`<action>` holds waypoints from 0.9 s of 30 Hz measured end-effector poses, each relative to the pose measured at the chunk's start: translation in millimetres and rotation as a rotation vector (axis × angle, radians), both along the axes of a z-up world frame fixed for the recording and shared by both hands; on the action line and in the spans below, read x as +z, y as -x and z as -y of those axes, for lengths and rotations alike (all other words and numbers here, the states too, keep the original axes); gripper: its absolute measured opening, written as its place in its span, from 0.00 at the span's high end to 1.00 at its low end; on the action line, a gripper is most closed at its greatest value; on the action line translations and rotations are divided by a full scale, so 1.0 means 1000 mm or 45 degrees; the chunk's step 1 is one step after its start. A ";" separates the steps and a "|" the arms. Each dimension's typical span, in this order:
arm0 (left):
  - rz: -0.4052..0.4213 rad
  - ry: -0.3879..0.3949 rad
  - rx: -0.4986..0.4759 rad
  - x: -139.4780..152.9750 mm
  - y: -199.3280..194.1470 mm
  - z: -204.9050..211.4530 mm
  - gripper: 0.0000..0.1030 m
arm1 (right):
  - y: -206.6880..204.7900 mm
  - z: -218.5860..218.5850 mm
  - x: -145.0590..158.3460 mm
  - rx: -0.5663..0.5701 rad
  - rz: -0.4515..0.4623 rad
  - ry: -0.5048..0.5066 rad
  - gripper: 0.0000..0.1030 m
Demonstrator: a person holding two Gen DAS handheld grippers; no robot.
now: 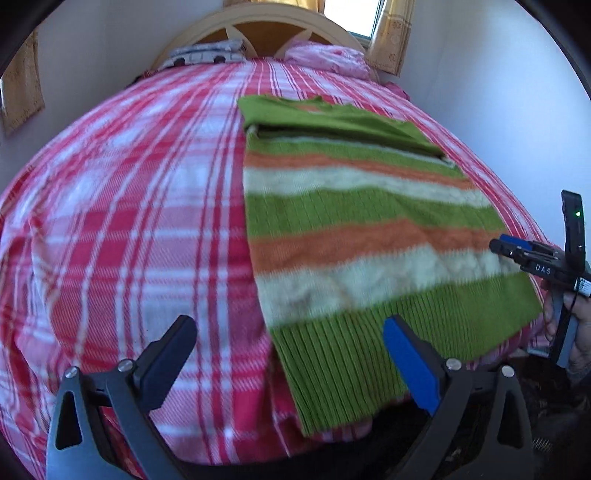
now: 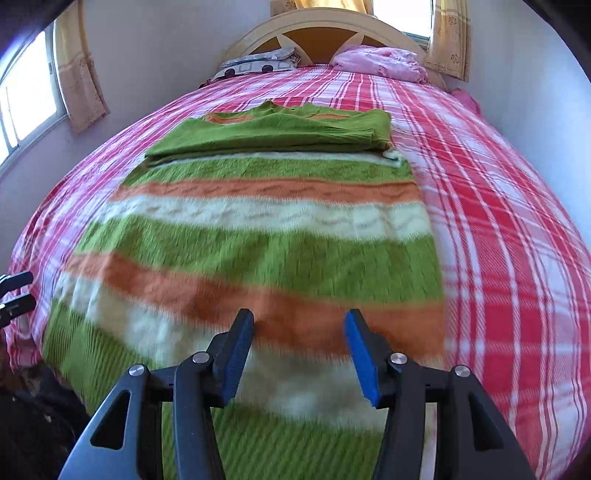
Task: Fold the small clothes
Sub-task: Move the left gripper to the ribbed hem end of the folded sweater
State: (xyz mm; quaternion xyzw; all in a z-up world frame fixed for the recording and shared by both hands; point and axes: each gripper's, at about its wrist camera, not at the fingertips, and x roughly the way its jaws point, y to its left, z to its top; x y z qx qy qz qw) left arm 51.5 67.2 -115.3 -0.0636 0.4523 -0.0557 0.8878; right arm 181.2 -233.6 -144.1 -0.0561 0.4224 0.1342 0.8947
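A bedroom in a home. Filled almost wholly by a bed (image 2: 498,221) under a red, pink and white plaid cover. At the far end, an arched cream headboard (image 2: 325,29) with spokes over an orange panel. Against it, a grey patterned pillow (image 2: 258,62) on the left and a pink bundle of bedding (image 2: 380,61) on the right. Plain pale walls. Daylit windows (image 2: 26,96) left and far right, hung with yellow patterned curtains (image 2: 79,85).
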 end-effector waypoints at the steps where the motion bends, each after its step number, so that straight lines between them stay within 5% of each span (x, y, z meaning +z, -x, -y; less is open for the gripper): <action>1: -0.018 0.015 -0.014 -0.004 0.000 0.002 0.11 | 0.006 0.002 0.000 -0.006 0.009 0.006 0.49; 5: -0.123 0.116 -0.019 -0.019 -0.004 0.004 0.27 | 0.031 0.011 -0.001 -0.041 0.052 0.051 0.49; 9: -0.164 0.206 -0.003 -0.028 -0.005 0.001 0.30 | 0.044 0.020 -0.003 -0.062 0.067 0.084 0.49; 18: -0.163 0.211 -0.020 -0.026 -0.002 0.006 0.45 | 0.045 0.028 -0.008 -0.081 0.043 0.047 0.49; 21: -0.186 0.235 -0.052 -0.024 0.000 0.006 0.63 | 0.050 0.031 -0.008 -0.094 0.045 0.049 0.49; 27: -0.194 0.258 -0.053 -0.030 -0.002 0.005 0.63 | 0.059 0.048 -0.007 -0.144 0.034 0.039 0.49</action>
